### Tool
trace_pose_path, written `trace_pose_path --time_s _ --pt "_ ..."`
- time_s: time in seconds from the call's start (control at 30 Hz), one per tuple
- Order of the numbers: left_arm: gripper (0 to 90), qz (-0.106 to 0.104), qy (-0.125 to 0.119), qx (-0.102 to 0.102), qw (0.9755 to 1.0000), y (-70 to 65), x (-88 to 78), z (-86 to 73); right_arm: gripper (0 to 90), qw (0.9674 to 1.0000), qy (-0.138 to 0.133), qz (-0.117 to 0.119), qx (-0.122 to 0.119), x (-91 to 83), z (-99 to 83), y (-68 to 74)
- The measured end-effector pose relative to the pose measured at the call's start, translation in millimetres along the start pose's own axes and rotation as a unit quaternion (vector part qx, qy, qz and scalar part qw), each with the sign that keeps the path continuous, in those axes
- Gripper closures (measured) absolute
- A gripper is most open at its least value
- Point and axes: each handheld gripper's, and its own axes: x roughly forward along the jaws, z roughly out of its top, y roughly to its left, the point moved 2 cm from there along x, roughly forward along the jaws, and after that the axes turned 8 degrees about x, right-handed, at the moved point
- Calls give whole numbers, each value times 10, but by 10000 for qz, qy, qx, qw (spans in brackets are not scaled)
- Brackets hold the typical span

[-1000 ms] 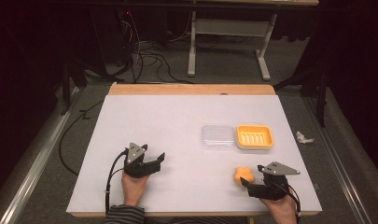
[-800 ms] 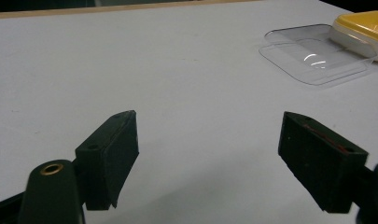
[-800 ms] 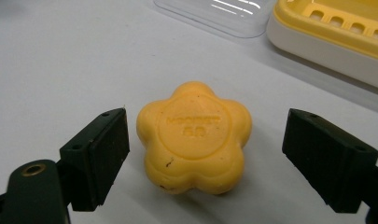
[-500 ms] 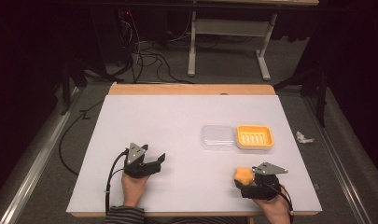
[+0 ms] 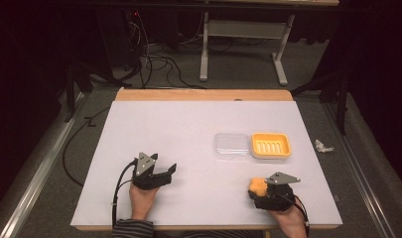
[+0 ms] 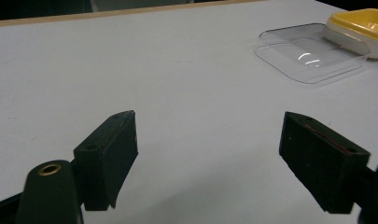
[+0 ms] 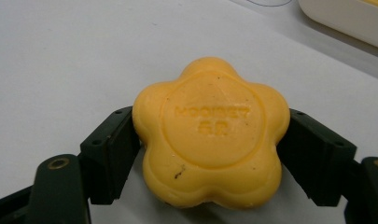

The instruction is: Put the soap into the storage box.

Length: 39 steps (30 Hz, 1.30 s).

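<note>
Closing in from a wide spread, the jaws of the right hand-held gripper [image 5: 255, 191] have just come together on the flower-shaped orange soap [image 5: 258, 186], which earlier lay on the table just ahead of them, while the left hand-held gripper [image 5: 169, 171] has kept its place. From the high view, the soap sits near the table's front edge toward its right corner, with the right hand behind it; farther in, toward the right edge, the yellow soap dish [image 5: 271, 145] lies open with its clear lid [image 5: 231, 145] flat beside it, touching or nearly so, which suggests the dish is laid ready to receive the soap. The white table [image 5: 188, 129] is otherwise bare, and a scrap of crumpled paper [image 5: 323, 146] lies on the floor off its right edge. In the left gripper view, the left hand-held gripper [image 6: 210, 154] stands wide with nothing between its jaws, low over the table and aimed toward the clear lid [image 6: 308, 58] and dish [image 6: 359, 28], likely waiting its turn. In the right gripper view, the right hand-held gripper [image 7: 210, 158] presses a pad on each side of the soap [image 7: 210, 130], gripping it across its lobes, embossed face up, so it can be lifted level; whether it has left the table I cannot tell.
</note>
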Motion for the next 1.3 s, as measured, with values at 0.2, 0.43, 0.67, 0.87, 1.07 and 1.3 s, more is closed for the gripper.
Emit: trace_pose_path --time_s 0.2,0.43,0.67,0.87,1.07,1.3 --pt "203 13 12 -6 10000 4 2 0 251 9999 7 29 -121 17 15 -6" --pt "205 29 16 -15 10000 7 5 1 256 9998 11 67 -171 16 19 -15" --pt "210 63 14 -44 10000 14 12 4 258 9993 -105 34 -358 0 0 -5" --pt "211 67 12 -45 10000 14 12 4 258 9990 -109 37 -432 -25 18 -9" --pt "210 58 12 -46 10000 13 11 4 260 9988 -209 48 -435 -87 69 -35" --pt "212 59 18 -43 10000 15 13 3 259 9985 -351 27 -412 -133 102 -53"
